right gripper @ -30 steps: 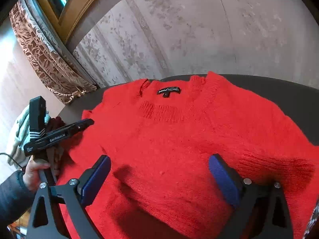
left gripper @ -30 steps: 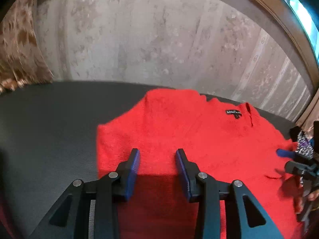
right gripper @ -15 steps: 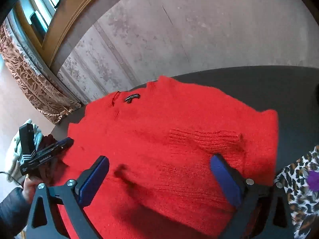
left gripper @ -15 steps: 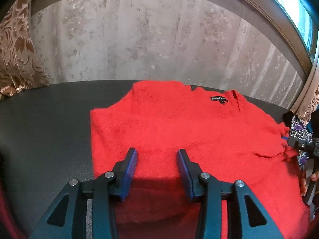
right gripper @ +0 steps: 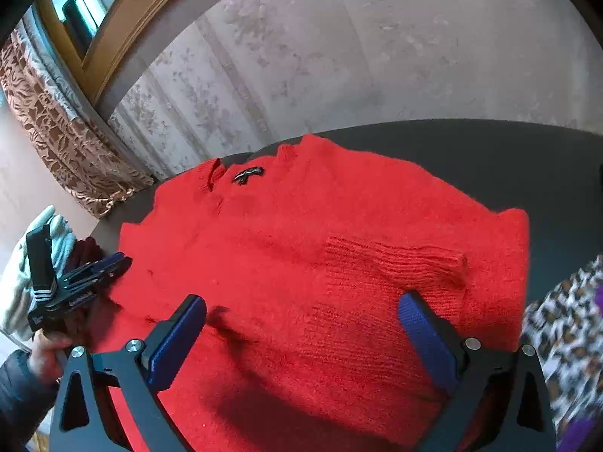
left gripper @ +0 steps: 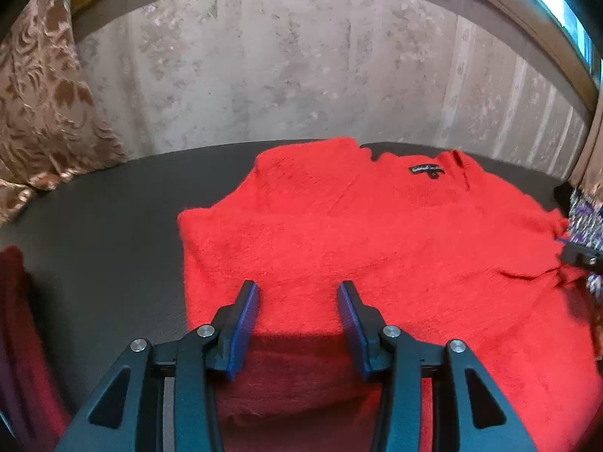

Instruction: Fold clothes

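Note:
A red knitted sweater point(left gripper: 377, 248) lies spread on the dark grey surface point(left gripper: 105, 226), its neck label point(left gripper: 426, 169) at the far side. In the right wrist view the sweater point(right gripper: 320, 256) has a ribbed cuff point(right gripper: 395, 260) lying folded in on its body. My left gripper point(left gripper: 299, 301) hovers open over the sweater's near left part, with nothing between its blue pads. My right gripper point(right gripper: 301, 301) is wide open above the sweater's near edge and holds nothing. The left gripper point(right gripper: 98, 267) also shows at the sweater's left edge, held by a hand point(right gripper: 49, 350).
A leopard-print cloth point(right gripper: 565, 324) lies beside the sweater on its right. A dark red garment point(left gripper: 15, 339) sits at the left edge and a pale garment point(right gripper: 15, 275) lies beyond it. A patterned curtain point(left gripper: 37, 113) and a papered wall point(left gripper: 301, 75) stand behind.
The right gripper drew back and swung right, bringing the sweater's right edge and the leopard cloth into view. The left gripper shifted slightly. Both stayed open.

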The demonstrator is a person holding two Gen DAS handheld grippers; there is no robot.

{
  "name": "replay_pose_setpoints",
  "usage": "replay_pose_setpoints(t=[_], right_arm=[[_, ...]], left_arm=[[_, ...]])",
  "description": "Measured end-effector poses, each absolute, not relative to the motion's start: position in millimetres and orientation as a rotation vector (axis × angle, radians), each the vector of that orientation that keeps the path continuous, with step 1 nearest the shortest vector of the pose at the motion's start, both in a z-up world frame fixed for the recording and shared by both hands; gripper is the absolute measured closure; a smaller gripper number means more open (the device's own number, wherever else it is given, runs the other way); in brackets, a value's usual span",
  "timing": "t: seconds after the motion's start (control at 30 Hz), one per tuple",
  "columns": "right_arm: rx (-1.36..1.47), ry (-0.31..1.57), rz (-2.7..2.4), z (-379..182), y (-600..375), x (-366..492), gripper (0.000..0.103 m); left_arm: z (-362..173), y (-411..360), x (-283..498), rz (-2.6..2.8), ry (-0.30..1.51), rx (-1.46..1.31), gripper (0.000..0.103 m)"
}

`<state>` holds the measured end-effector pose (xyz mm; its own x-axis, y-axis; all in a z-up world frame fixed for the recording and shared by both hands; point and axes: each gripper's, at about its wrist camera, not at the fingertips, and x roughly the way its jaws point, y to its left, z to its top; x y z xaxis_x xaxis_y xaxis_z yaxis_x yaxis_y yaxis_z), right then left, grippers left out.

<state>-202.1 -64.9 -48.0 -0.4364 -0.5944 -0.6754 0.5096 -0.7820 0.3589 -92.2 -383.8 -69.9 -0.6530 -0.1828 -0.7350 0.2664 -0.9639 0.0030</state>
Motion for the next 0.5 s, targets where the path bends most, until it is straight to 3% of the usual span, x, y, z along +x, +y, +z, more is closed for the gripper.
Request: replay_pose_setpoints(t=[0.1,0.3,0.5], right_arm=[[1.096,-0.136,-2.203,-43,-65,-196,0.0],[1.109,-0.169,-2.162,-31,-57,-194,0.0],[1.122,-0.201,-2.12,-19,-50,-192,0.0]], left_arm=[[-76,-392,-86,-2.654,0.218,1.142,0.054],[-76,-387,-89,-2.635,0.172,1.134,0.053],[-35,-390,-36,-2.7,0.331,1.019,0.055]])
